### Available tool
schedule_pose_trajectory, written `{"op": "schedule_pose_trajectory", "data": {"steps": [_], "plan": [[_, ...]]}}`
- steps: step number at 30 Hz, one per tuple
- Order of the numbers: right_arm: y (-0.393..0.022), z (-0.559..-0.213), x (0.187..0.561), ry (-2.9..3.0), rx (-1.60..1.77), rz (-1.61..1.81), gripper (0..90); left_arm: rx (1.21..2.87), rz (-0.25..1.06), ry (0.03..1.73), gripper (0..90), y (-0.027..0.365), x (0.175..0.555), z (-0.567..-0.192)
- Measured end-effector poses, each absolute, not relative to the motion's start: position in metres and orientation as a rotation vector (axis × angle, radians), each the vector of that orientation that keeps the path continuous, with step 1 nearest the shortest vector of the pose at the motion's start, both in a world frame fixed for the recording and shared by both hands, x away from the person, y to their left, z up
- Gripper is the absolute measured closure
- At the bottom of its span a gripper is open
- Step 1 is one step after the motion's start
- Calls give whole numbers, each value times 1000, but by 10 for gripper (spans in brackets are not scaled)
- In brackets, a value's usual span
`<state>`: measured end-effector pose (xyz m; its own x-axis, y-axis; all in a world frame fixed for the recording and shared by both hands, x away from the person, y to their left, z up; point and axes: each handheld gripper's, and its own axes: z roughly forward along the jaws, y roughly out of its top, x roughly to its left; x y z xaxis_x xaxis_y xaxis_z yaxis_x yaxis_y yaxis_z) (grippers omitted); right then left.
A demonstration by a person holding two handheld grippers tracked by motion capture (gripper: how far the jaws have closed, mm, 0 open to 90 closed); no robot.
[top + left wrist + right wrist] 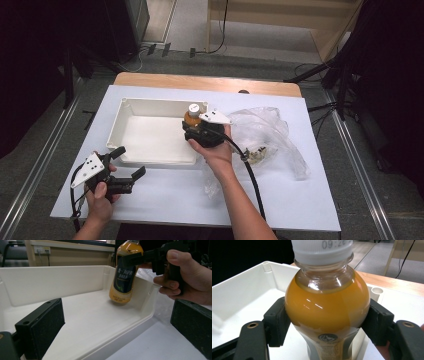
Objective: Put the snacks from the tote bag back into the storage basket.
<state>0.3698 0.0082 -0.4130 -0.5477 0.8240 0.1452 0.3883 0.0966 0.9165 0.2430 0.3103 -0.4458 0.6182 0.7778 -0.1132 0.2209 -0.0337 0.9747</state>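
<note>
The right hand-held gripper (325, 322) clamps a smooth, rounded orange juice bottle (327, 307) upright over the glossy white plastic tray's (150, 107) corner; the left hand-held gripper (131, 162) gapes wide, empty.

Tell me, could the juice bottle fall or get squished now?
Maybe. The right gripper pinches the juice bottle high up, near its round shoulder, so it could slip from the pads. In the left gripper view it hangs tilted over the white tray, close to the tray's right wall, so it might bump the wall or tip when let go. Squeezing harder could dent the bottle.
</note>
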Motion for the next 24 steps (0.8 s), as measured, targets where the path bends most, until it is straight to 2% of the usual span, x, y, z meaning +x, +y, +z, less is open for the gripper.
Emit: {"op": "schedule_pose_trajectory", "data": {"steps": [24], "plan": [[9,-425,367,2008,1168,1419,315,1581,552,856,0,310,242,-446]]}}
